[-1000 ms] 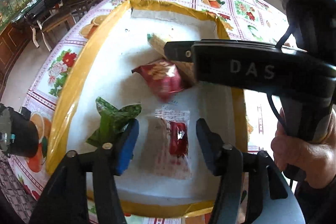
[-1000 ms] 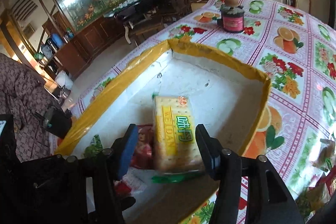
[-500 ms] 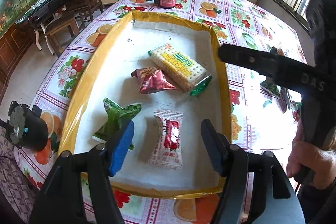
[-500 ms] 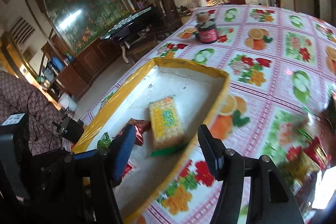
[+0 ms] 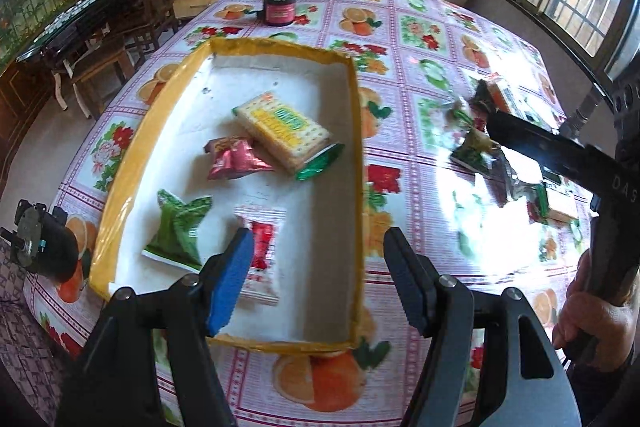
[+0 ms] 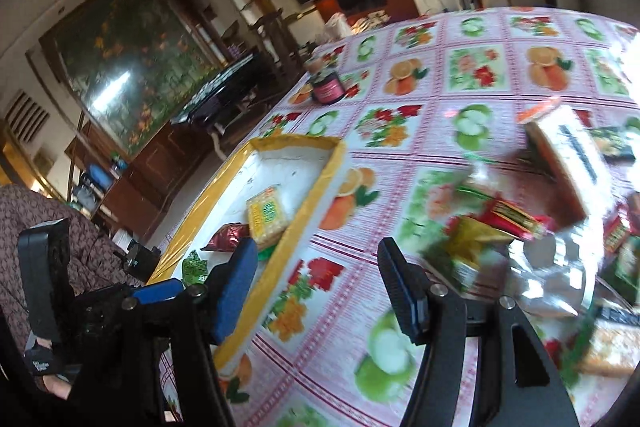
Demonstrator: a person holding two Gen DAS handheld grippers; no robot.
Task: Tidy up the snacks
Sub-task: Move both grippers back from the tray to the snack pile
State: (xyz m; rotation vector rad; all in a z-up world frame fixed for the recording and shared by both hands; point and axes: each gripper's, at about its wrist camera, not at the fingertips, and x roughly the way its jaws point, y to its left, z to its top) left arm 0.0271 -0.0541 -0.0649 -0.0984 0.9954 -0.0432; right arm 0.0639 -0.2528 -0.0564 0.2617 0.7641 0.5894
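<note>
My table (image 5: 420, 27) wears a fruit-and-flower cloth. On it sits the yellow-rimmed tray (image 5: 120, 183), holding a cracker pack (image 5: 282, 131), a green packet (image 5: 176, 227), a maroon packet (image 5: 234, 159) and a clear red-sweet packet (image 5: 262, 259). More loose snacks (image 6: 496, 223) lie heaped beside the tray. My left tongs (image 5: 318, 279) and right tongs (image 6: 318, 291) have just been opening; both are wide and empty
</note>
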